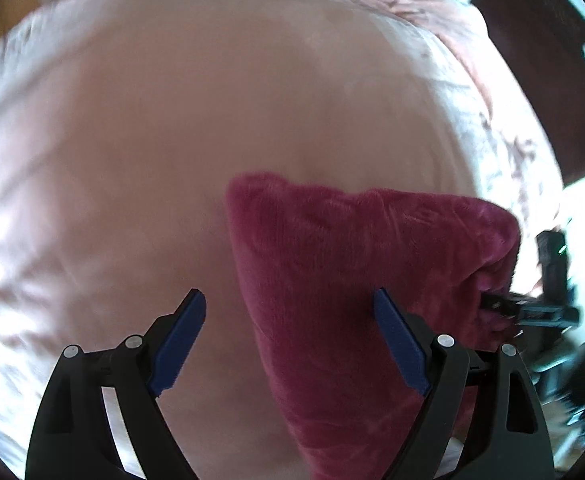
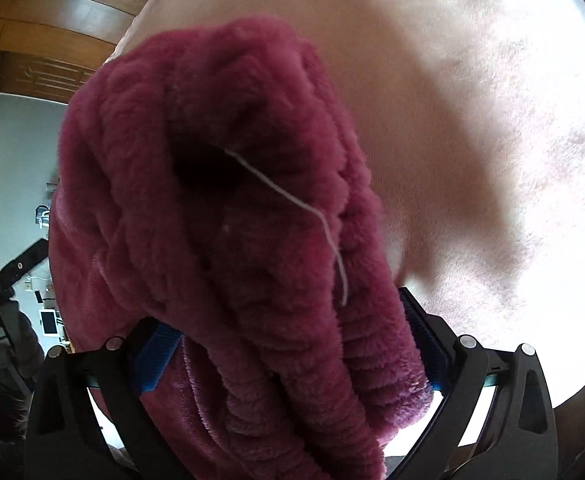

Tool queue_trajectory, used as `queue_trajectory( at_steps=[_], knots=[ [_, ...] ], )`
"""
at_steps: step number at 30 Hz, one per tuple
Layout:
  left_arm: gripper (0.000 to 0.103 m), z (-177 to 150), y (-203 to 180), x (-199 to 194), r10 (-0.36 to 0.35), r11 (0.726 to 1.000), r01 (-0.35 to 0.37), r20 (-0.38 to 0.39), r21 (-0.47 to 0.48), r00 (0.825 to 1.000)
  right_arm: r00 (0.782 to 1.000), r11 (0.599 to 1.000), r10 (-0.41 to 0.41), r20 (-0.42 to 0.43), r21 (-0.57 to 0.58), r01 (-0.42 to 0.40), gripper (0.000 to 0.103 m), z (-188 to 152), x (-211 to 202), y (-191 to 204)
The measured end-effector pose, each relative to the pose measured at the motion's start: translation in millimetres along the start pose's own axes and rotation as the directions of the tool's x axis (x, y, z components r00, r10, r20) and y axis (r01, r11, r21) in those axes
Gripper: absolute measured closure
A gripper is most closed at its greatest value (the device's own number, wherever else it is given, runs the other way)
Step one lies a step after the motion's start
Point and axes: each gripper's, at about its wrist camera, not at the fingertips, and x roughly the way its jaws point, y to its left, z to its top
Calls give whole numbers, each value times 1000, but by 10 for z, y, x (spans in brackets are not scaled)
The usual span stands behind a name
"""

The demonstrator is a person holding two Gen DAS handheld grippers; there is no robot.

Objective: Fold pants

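Observation:
The magenta fleece pants (image 1: 352, 264) lie bunched on the pink blanket (image 1: 132, 140) of a bed. My left gripper (image 1: 288, 295) hovers over their left edge, open, jaws wide. Its right finger (image 1: 396, 336) is above the fleece, and its left finger (image 1: 180, 340) is over bare blanket. In the right wrist view a thick roll of the pants (image 2: 232, 200) fills the space between the jaws of my right gripper (image 2: 288, 314). It is open wide, and a loose white thread (image 2: 292, 200) lies on the fleece. In the left wrist view the right gripper (image 1: 496, 304) shows at the pants' right edge.
The pink blanket (image 2: 492, 120) spreads far and right, brightly lit. A wooden wardrobe (image 2: 32, 40) and a white wall (image 2: 12, 160) stand beyond the bed's left edge. A rumpled darker quilt (image 1: 432, 12) lies at the bed's far right.

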Motion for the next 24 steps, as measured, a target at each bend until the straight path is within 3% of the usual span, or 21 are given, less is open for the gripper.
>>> queue_trajectory(
  at_steps=[4, 10, 19, 24],
  knots=[
    [18, -141, 181, 110, -82, 991, 77, -42, -105, 996, 1000, 1000, 12, -5, 7, -12, 3, 35, 18, -26],
    [17, -227, 234, 112, -135, 983, 127, -50, -129, 990, 1000, 1000, 7, 3, 7, -7, 3, -42, 12, -54],
    [17, -320, 138, 92, -196, 978, 190, -72, -84, 978, 1000, 999, 8, 12, 31, -9, 2, -175, -24, -290],
    [17, -521, -51, 307, -215, 977, 211, -142, -45, 966, 1000, 999, 8, 17, 38, -9, 2, -180, -12, -363]
  ],
)
